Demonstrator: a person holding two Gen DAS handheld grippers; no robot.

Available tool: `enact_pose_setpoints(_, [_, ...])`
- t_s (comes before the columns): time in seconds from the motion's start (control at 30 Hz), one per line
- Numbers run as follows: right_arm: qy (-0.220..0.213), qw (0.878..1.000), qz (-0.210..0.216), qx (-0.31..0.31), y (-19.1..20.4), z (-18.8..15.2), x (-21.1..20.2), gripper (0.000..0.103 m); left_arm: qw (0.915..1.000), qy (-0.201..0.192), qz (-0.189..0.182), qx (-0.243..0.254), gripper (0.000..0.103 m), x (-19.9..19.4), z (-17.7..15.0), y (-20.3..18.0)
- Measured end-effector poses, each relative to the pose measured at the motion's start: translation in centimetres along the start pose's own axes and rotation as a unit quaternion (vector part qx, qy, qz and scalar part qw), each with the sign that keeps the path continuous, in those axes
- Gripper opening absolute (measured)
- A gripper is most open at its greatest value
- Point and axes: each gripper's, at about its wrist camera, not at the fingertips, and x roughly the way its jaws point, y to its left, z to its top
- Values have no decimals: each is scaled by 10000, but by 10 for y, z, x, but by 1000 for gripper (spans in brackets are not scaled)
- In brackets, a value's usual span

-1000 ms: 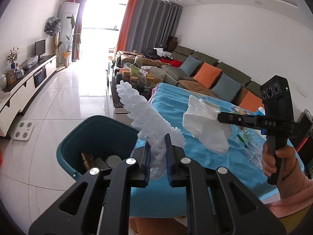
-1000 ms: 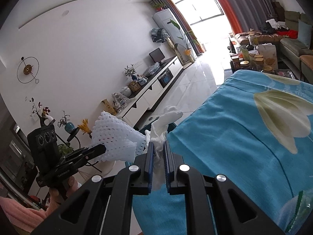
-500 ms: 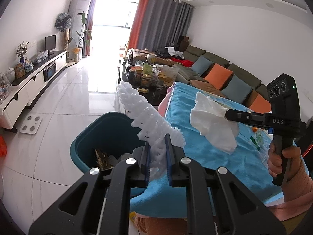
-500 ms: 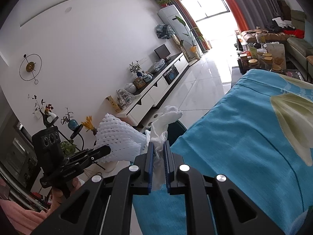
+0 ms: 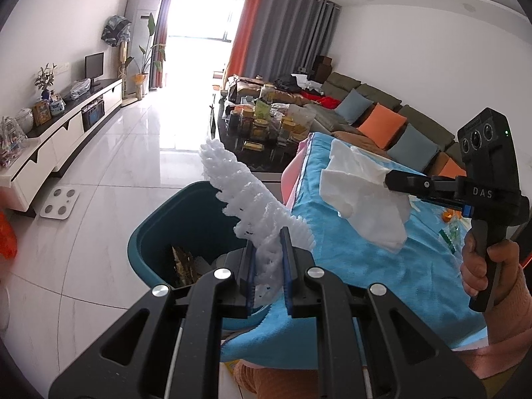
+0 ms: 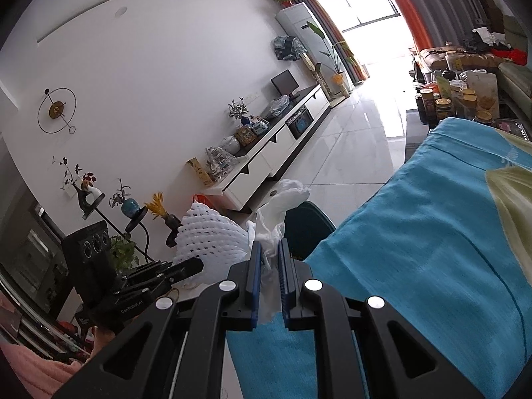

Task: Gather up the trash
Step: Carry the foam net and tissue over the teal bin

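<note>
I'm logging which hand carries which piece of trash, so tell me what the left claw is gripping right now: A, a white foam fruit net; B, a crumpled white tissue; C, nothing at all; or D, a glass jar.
A: the left claw is shut on the white foam net above the teal bin, while the right claw pinches the tissue.

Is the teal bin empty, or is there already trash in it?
Not empty. Inside the teal bin, the left wrist view shows crumpled brownish packaging and something pale beside it. How full it is cannot be told.
</note>
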Motion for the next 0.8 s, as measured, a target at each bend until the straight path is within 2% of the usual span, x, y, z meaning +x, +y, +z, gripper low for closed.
enact_pose_setpoints(0.8, [329, 9994, 85, 80, -2, 7, 37, 9, 9992, 274, 225, -157, 13, 25, -5, 11])
